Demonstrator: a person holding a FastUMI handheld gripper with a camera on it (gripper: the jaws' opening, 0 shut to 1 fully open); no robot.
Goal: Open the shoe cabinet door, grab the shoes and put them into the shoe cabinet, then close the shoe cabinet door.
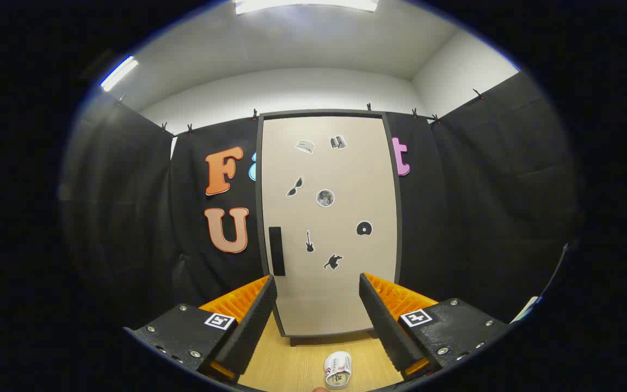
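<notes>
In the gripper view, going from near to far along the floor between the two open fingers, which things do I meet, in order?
White shoe on the wooden floor, between the open gripper fingers → closed cabinet door with its black handle.

Bright, even light from ceiling panels [306,5]; sharp centre, strong fisheye bend twd edges.

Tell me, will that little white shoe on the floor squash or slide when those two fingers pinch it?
The shoe looks small and soft-topped, so it would probably give a little and weigh little. It lies on smooth wood floor, so a push may slide it. The open gripper has ridged fingers, which should hold without slipping.
</notes>
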